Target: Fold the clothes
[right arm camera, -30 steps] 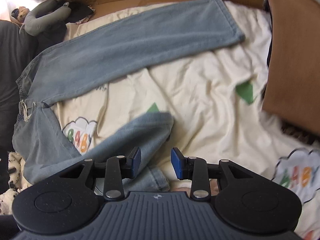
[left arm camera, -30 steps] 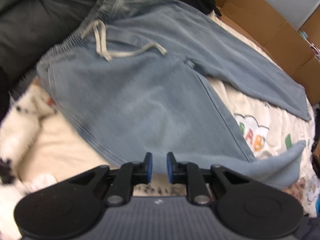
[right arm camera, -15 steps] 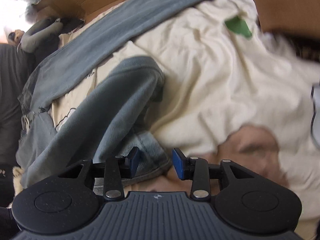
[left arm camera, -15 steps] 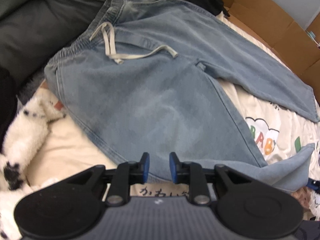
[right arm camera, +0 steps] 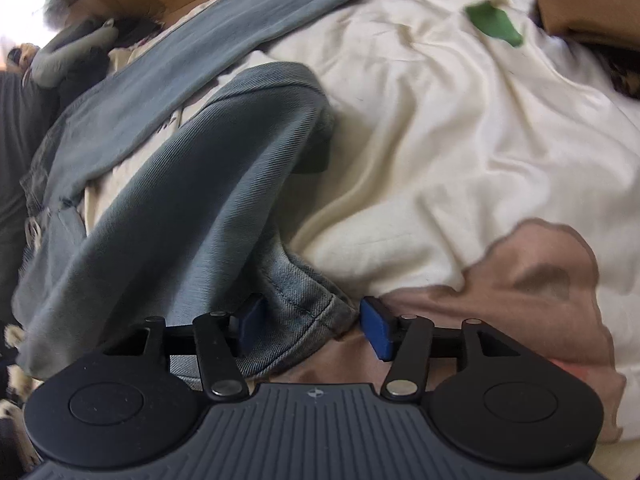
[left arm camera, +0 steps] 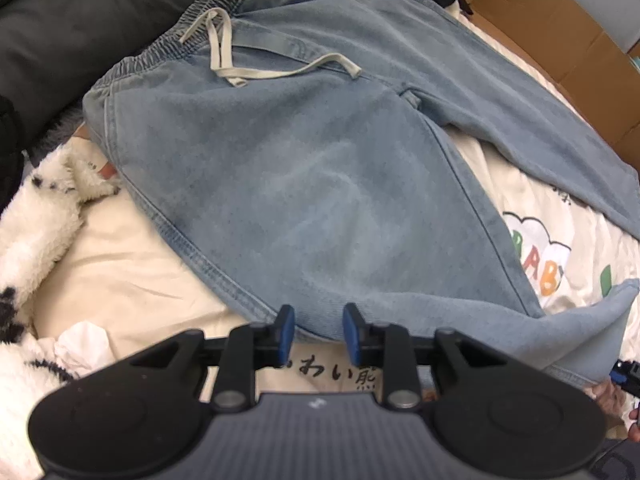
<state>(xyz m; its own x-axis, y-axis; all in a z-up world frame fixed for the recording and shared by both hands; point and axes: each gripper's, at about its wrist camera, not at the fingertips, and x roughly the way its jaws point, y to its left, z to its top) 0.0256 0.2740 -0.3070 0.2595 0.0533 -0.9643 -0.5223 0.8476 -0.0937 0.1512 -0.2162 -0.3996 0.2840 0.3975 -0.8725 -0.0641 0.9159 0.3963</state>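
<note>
Both grippers, left [left arm camera: 317,334] and right [right arm camera: 313,326], gape empty over jeans [left arm camera: 320,184]; sheet [left arm camera: 538,276] reads "BABY".

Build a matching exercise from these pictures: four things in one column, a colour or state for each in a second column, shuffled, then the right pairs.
Things:
1. jeans
2. drawstring
3. left gripper
4. hem of the near trouser leg

Colour or state:
A. off-white, lying loose on the denim
B. open, hovering at the edge of the denim
C. light blue, spread on a cream sheet
D. lying between the open fingers of the right gripper

Pairs: 1-C, 2-A, 3-B, 4-D
</note>
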